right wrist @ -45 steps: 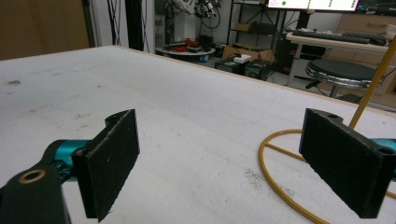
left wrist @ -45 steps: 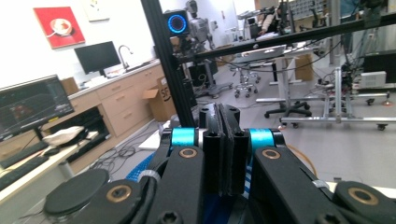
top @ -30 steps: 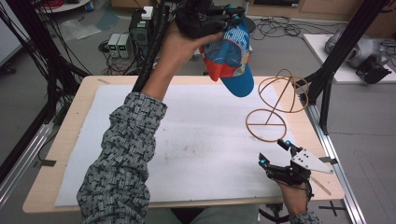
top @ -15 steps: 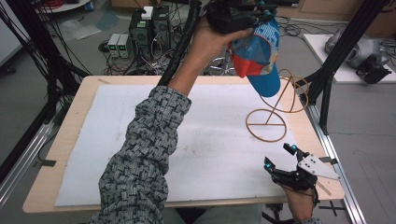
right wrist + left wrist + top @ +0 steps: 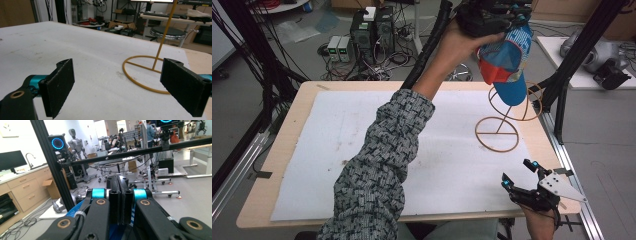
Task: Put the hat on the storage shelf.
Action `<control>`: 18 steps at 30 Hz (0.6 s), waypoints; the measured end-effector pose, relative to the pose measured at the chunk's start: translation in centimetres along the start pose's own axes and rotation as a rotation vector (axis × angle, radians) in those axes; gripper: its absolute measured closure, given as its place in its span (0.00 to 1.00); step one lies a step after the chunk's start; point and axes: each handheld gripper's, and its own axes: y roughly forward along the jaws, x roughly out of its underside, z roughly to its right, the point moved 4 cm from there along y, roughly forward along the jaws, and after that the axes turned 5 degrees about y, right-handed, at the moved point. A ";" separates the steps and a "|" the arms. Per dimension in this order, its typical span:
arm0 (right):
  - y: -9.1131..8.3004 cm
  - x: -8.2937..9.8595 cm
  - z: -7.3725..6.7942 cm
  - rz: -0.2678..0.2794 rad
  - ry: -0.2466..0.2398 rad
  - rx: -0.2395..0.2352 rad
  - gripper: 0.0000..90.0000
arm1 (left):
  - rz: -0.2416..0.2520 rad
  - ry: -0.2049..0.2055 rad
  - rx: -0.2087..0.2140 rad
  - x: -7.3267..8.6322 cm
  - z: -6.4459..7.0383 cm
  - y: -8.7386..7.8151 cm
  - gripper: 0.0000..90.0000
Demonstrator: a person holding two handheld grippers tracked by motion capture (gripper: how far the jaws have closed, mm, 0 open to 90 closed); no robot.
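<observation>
While the left gripper [image 5: 492, 17] holds the blue and red cap [image 5: 507, 62] up in the air, jaws pinched together on its fabric, the cap hangs over the head of the yellow wire stand [image 5: 504, 117], near the far right corner of the table [image 5: 277, 150]. The likely slip here, I think, is the cap's hanging edge catching the wire hoop off-centre; the stand looks light, with just 1 thin stem on a ring base, so a sideways drag could tip it or push it toward the table's right edge, which is close by. The grip is on cloth only, seen in the left gripper view as blue fabric [image 5: 75, 211] under the closed jaws, so the cap may twist or sag as it comes down and land crooked. The right gripper [image 5: 524, 182] rests low at the near right corner with its jaws wide apart, holding nothing, the stand's base ring [image 5: 142, 72] just ahead of it; it could steady that ring if needed. There is plenty of open room on the white mat [image 5: 337, 150] to the left, but a black frame post [image 5: 562, 95] stands tight beside the stand on the right, so I would bring the cap down from above rather than from that side
</observation>
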 end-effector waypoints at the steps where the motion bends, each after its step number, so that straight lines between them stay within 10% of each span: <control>1: -0.2 0.0 0.0 0.001 0.000 0.004 0.13 | 0.004 -0.002 0.005 0.0 0.0 0.2 0.98; 18: -1.9 0.3 0.4 0.003 0.016 0.035 0.13 | -0.072 -0.028 -0.002 3.0 -0.5 3.0 0.98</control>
